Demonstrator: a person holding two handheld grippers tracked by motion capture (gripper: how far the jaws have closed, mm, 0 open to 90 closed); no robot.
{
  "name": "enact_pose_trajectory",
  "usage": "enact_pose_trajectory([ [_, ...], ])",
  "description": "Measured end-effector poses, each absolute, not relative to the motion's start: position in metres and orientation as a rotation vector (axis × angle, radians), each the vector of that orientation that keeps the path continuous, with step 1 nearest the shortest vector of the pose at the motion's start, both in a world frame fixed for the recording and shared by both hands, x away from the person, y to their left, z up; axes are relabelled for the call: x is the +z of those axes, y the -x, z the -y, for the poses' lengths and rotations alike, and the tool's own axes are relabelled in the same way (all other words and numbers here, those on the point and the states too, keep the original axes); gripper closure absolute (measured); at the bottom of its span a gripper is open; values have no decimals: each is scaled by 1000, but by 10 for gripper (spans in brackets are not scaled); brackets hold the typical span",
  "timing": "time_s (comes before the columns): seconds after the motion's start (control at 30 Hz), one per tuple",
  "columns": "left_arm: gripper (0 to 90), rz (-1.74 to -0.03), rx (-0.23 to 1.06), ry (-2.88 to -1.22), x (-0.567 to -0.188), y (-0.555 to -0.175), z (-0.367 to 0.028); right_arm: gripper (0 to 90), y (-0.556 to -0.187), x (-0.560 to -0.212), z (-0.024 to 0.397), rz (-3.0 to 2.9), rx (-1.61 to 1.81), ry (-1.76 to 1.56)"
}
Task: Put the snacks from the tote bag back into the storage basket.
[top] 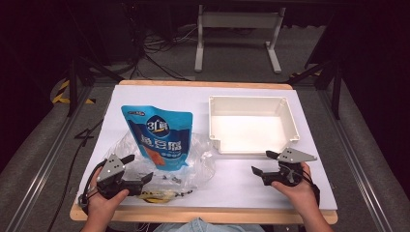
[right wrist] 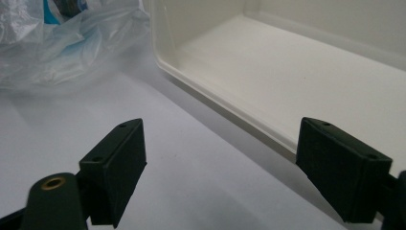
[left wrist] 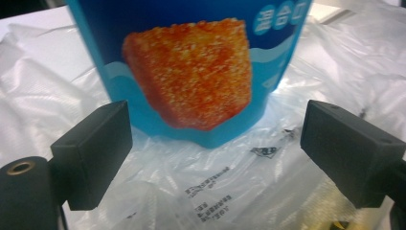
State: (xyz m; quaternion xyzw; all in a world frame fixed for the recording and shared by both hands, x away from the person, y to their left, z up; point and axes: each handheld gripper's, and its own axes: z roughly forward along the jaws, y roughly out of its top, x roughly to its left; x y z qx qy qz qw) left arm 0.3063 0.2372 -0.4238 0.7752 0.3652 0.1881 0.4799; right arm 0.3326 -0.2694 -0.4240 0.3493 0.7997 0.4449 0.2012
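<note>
My left gripper (top: 138,169) gapes empty, the pouch (top: 159,135) just ahead on the bag (top: 203,162). My right gripper (top: 263,163) gapes empty too, the tray (top: 251,123) just ahead.

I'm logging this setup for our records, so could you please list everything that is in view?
snack pouch: one, blue with an orange food picture, on the clear bag, left of middle.
clear plastic bag: one, crumpled, transparent, under the pouch.
tray: one, white, nothing in it, on the table's far right half.
table: one, white top with a wooden edge.
frame: one, white metal, on the floor beyond the table.
left claw: black, open, at the pouch.
right claw: black, open, nothing between its jaws, near the tray.
</note>
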Motion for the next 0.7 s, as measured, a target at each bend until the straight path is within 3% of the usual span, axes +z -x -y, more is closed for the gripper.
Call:
enact_pose_trajectory([
  [0.7,103,-932,475,-1840,-426,-310,-243,175,-323,-409,269,-2165,1335,-862],
])
